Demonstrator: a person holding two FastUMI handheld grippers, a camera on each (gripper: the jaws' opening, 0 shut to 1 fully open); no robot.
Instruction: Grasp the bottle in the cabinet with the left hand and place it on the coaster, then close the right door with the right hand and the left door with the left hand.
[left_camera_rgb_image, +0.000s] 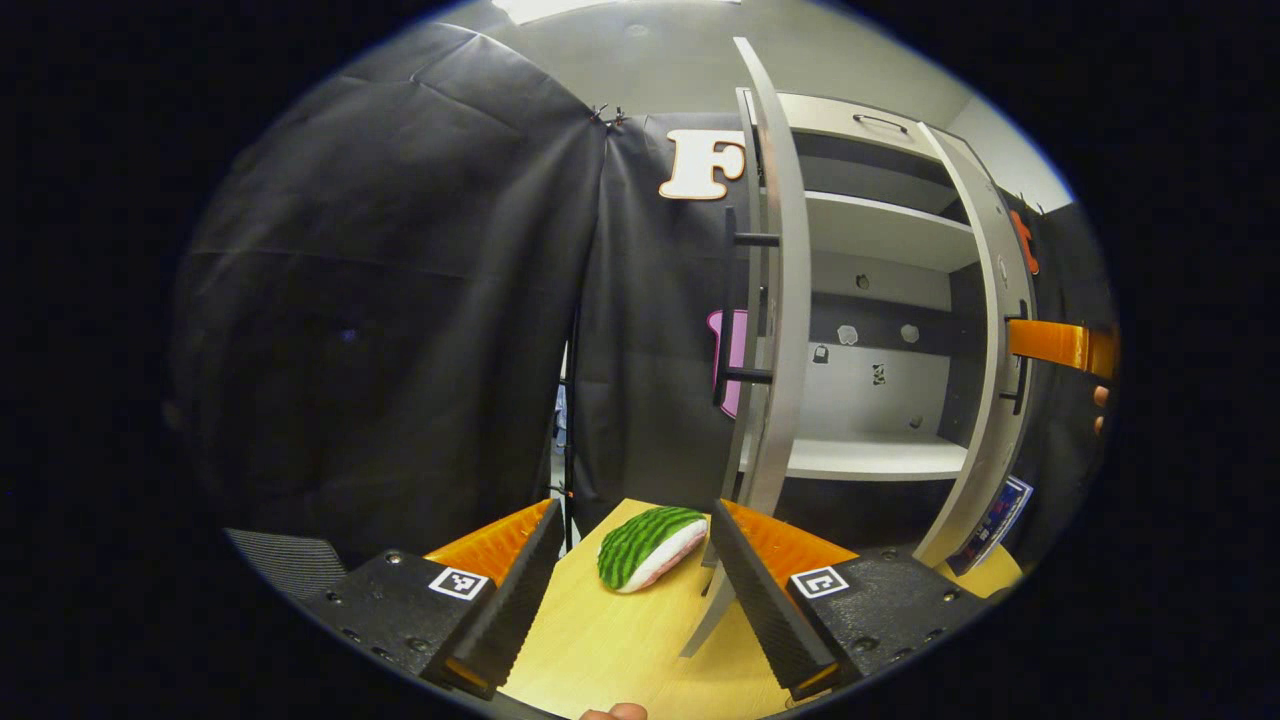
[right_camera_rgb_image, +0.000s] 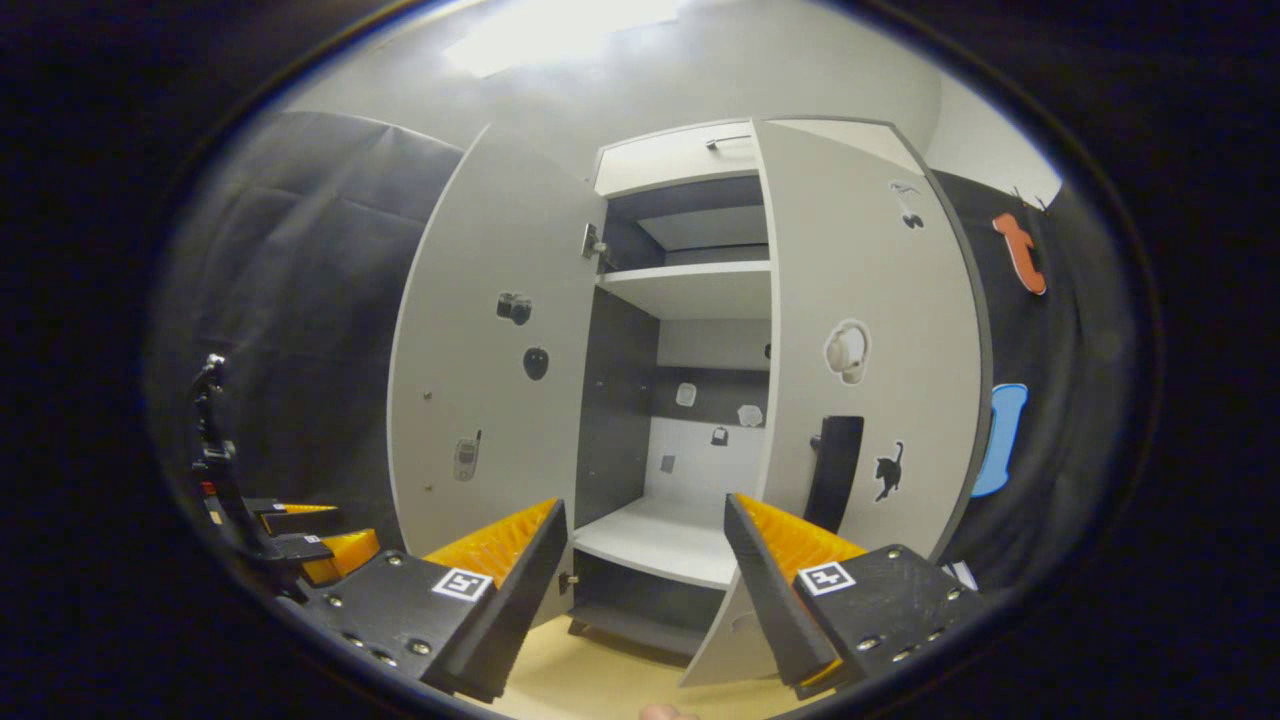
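Left gripper (left_camera_rgb_image: 630, 590): jaws spread wide, nothing between them but bare tabletop; low over the wooden table (left_camera_rgb_image: 620, 650).
Right gripper (right_camera_rgb_image: 645, 590): jaws also wide apart and empty, aimed straight into the cabinet (right_camera_rgb_image: 690, 290); in the left gripper view one of its fingers (left_camera_rgb_image: 1060, 343) sits at the outer face of the right door, by the handle.
Left gripper, seen from the right: at the far left edge of the right gripper view (right_camera_rgb_image: 290, 545), well left of the cabinet.
Watermelon-slice toy (left_camera_rgb_image: 650, 548): on the table just beyond the left gripper's fingertips, roughly centred between them, not touched.
Left door (left_camera_rgb_image: 775, 290): swung open, seen edge-on, ahead of the left gripper's right finger; dark bar handle (left_camera_rgb_image: 735, 305) on its outer face.
Right door (right_camera_rgb_image: 860, 340): partly open, stickers on its inner face.
Bottle and coaster: I cannot find either; the visible shelves (right_camera_rgb_image: 665, 540) look bare.
Surface: light wooden tabletop, cabinet standing on it.
Room: black cloth wall (left_camera_rgb_image: 400, 300) behind and to the left, pale ceiling above.
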